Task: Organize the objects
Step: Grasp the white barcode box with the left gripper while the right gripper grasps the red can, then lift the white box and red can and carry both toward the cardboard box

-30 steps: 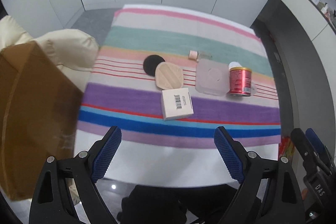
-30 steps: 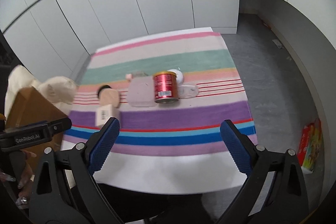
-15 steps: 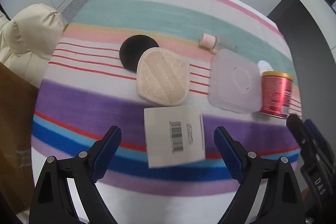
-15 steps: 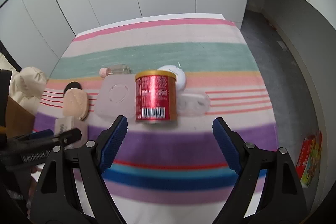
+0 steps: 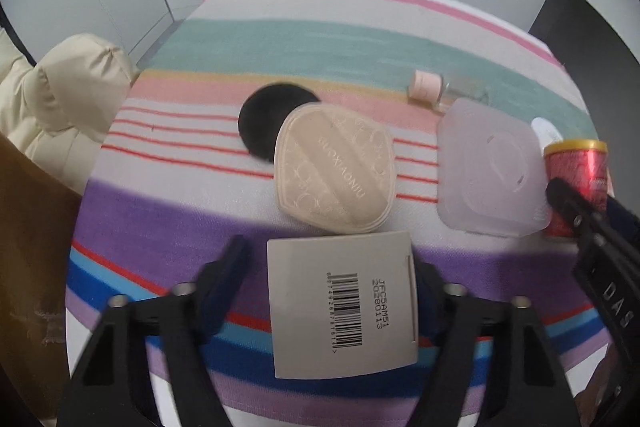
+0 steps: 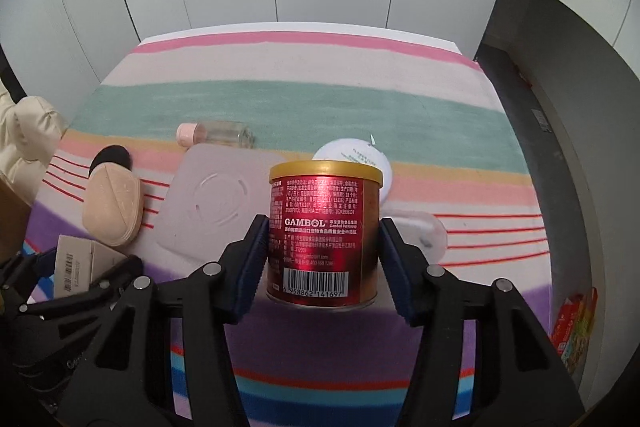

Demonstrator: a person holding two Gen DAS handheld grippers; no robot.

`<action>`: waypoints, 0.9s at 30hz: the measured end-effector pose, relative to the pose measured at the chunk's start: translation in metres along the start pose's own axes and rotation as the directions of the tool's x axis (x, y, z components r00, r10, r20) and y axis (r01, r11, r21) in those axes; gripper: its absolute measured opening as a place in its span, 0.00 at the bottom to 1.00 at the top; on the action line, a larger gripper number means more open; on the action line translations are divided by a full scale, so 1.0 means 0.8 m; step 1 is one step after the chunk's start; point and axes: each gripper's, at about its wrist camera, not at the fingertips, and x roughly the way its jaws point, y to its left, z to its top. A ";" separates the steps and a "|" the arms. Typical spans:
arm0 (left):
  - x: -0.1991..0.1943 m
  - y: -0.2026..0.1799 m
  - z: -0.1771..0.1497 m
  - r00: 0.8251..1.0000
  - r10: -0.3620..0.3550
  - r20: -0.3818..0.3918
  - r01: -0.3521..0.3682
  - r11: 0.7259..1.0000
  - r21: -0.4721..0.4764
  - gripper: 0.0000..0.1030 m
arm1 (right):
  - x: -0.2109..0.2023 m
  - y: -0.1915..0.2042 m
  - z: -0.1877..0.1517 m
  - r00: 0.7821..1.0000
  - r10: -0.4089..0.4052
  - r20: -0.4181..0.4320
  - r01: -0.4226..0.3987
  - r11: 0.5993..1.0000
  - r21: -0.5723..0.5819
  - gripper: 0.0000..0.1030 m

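Under everything I have the table, covered by a cloth striped in pink, green, peach, purple and blue. At its left edge I see a cream padded jacket and, nearer me, a brown cardboard box.

The largest thing on the cloth is a square translucent lid, lying flat between the beige items and the can. Next is my red can with a gold rim, upright near the middle of the purple band. My right tongs have just been closing and now both blue pads press the can's sides, left and right, low on the label.

Then comes the flat grey box with a barcode, lying on the purple and blue stripes at the near edge. My left tongs have just been closing around it: the right pad sits against the box's right edge, while the left pad is blurred and a strip of cloth shows between it and the box, so I count them as not yet gripping.

Just beyond the box lies a beige powder puff, overlapping a black round pad. A white round disc sits behind the can, and a clear plastic piece lies to its right. Smallest is a small clear bottle with a pink cap, on its side beyond the lid.
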 end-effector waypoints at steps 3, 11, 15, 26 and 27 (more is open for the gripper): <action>-0.002 -0.001 -0.002 1.000 0.006 0.016 -0.006 1.000 0.000 0.52 | -0.001 0.000 0.000 1.000 0.015 -0.020 -0.014 1.000 0.014 0.55; -0.008 0.007 0.004 1.000 -0.011 0.019 0.011 1.000 -0.010 0.52 | -0.006 -0.013 -0.003 0.998 0.000 -0.056 0.003 0.999 0.045 0.55; -0.008 0.010 0.005 1.000 -0.019 0.015 0.019 1.000 -0.004 0.51 | -0.009 -0.016 -0.002 0.998 0.002 -0.065 0.001 0.999 0.050 0.54; -0.036 0.012 0.026 0.999 0.021 0.025 -0.021 1.000 0.008 0.51 | -0.035 -0.022 0.016 0.996 -0.002 -0.086 0.008 0.997 0.071 0.54; -0.042 0.012 0.029 0.999 0.019 0.031 -0.019 1.000 0.011 0.51 | -0.040 -0.022 0.019 0.996 -0.003 -0.085 0.010 0.997 0.073 0.54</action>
